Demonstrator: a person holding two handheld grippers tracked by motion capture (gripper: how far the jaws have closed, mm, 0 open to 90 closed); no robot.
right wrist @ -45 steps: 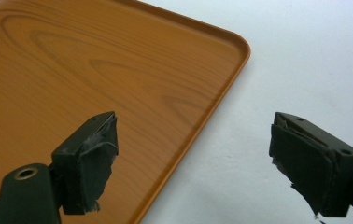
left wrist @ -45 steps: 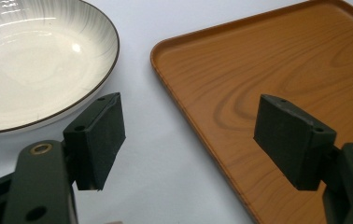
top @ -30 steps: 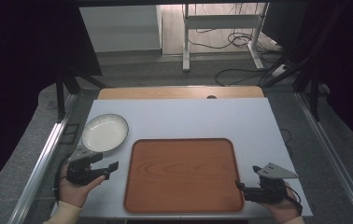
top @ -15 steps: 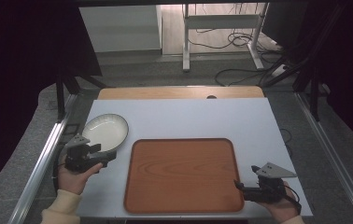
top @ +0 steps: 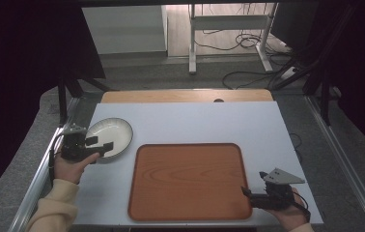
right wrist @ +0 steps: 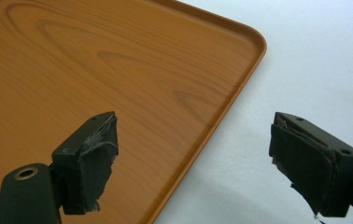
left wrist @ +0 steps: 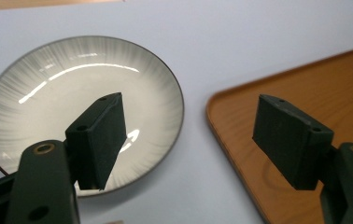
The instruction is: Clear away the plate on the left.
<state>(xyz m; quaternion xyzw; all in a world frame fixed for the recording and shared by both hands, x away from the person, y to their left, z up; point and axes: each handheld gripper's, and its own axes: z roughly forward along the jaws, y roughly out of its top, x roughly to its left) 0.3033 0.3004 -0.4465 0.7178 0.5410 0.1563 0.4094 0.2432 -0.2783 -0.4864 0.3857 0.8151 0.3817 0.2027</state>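
White table top under everything, with a wooden strip along its far edge. Wood-grain orange tray lying flat at the near middle, bare inside its raised rim. Pale, dark-rimmed plate sitting on the table just left of the tray's far left corner, apart from it. Left gripper held over the plate's near left side, released, jaws spread wide: one over the plate's glazed face, the other over the tray's edge in the left gripper view. Right gripper at the tray's near right corner, likewise released, one jaw over the tray's wood, the other over bare table, the rim running between them in the right gripper view.
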